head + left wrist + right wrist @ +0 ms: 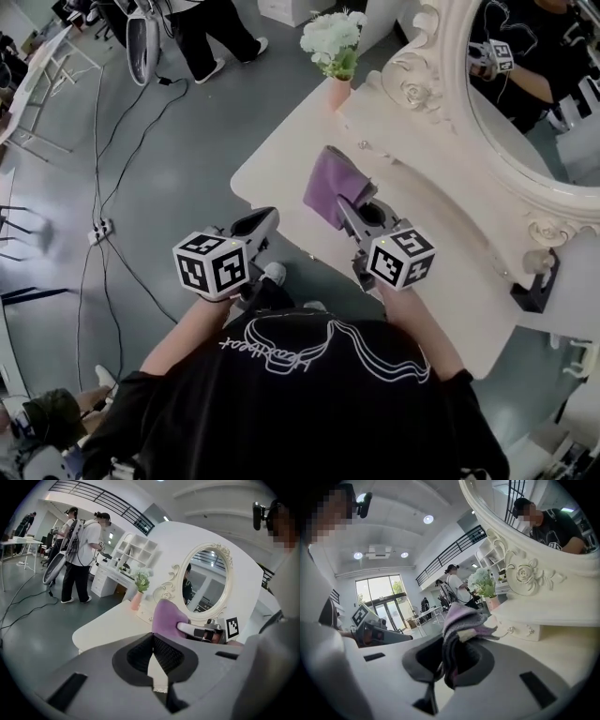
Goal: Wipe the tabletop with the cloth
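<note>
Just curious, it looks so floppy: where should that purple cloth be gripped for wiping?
Grip the cloth at its bunched near edge, from the person's side. Folds gather there into a wad thick enough to pinch; the right hand-held gripper is shut on it there.

You work with two grippers, the left gripper [261,221] and the right gripper [345,208], and two marker cubes, the left cube [211,265] and the right cube [401,255]. Ahead of the grippers: one purple cloth [328,181], one vanity table [281,164], one oval mirror [525,103] and one vase of flowers [336,56]. Well beyond the left gripper stand three people, the nearest person [86,550] among them.
</note>
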Motion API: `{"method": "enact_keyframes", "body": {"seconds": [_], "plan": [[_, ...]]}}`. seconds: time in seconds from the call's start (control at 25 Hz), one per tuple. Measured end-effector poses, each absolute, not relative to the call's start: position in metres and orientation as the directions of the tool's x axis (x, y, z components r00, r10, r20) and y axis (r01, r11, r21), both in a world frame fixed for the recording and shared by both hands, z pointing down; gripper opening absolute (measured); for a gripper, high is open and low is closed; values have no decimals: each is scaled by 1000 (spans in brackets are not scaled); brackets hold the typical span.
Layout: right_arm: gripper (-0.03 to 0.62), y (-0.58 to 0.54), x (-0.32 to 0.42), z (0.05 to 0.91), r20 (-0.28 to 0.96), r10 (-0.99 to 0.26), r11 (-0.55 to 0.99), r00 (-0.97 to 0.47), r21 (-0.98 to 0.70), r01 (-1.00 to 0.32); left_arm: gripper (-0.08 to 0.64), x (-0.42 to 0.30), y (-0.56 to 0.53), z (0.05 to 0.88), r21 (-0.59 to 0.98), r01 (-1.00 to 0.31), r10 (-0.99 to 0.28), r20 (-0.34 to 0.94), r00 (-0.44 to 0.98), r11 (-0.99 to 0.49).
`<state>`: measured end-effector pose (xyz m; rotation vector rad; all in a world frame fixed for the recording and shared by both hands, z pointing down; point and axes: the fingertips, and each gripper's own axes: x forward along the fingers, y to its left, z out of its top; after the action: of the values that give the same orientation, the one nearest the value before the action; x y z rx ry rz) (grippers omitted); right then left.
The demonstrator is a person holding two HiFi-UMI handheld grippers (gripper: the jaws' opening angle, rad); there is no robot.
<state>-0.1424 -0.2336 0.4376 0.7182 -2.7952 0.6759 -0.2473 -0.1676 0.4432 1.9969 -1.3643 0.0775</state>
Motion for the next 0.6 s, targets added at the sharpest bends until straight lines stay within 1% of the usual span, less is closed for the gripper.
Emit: {"method": "enact_keyframes", "body": {"seconds": [0.24, 0.6], "plan": [[49, -274, -188, 446, 303, -470, 752, -829, -355, -556, 4, -288, -197, 448, 517, -822, -755, 433, 493, -239], [49, -324, -250, 481, 404, -515, 720, -756, -274, -637, 4, -352, -235, 453, 520, -806, -729, 429, 533, -283]]}}
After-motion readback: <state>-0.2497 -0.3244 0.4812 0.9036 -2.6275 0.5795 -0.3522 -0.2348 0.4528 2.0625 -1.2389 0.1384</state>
